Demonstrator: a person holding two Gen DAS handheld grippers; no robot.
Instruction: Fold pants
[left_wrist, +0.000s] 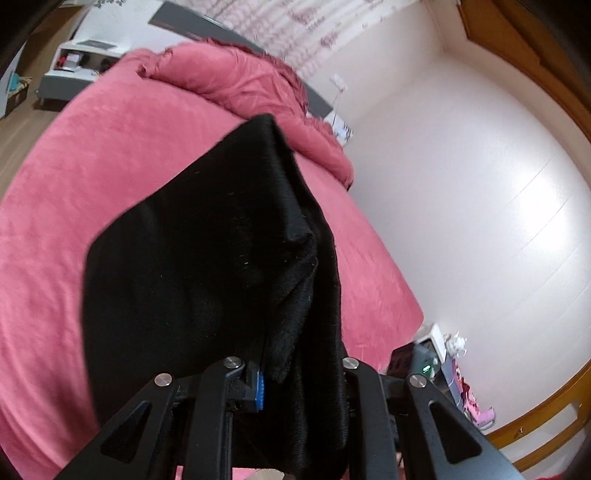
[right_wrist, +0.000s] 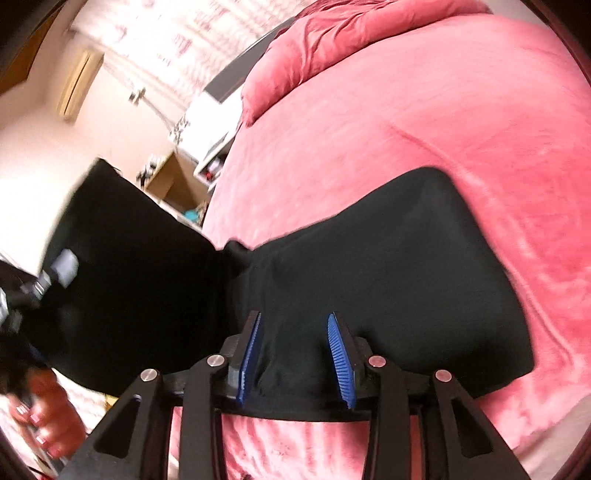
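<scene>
Left claw (left_wrist: 295, 373): clenched on a bunched fold of the black pants (left_wrist: 207, 266), cloth packed between the 2 fingers and draped forward over them, hiding most of the blue pad (left_wrist: 259, 391) on one side. Beyond the tips, dark fabric hanging in 1 broad sheet, lifted clear of the pink bed cover (left_wrist: 92, 177). Farther ahead, a rumpled pink duvet (left_wrist: 236, 81) heaped by the grey headboard (left_wrist: 192, 22); off to the right of the claw, a white wall (left_wrist: 480, 221) and wooden floor trim.

Right claw (right_wrist: 297, 354): released, the 2 blue pads (right_wrist: 341, 362) spread apart with a ridge of pants (right_wrist: 388, 280) rising between them, neither pad pressing it. Ahead and to the right of this claw, 1 part of the garment lying flat on the bed cover (right_wrist: 406, 129); to its left, the rest raised off the bed. At the far left, blurred, the person's hand (right_wrist: 48, 417) on the other tool's handle.
</scene>
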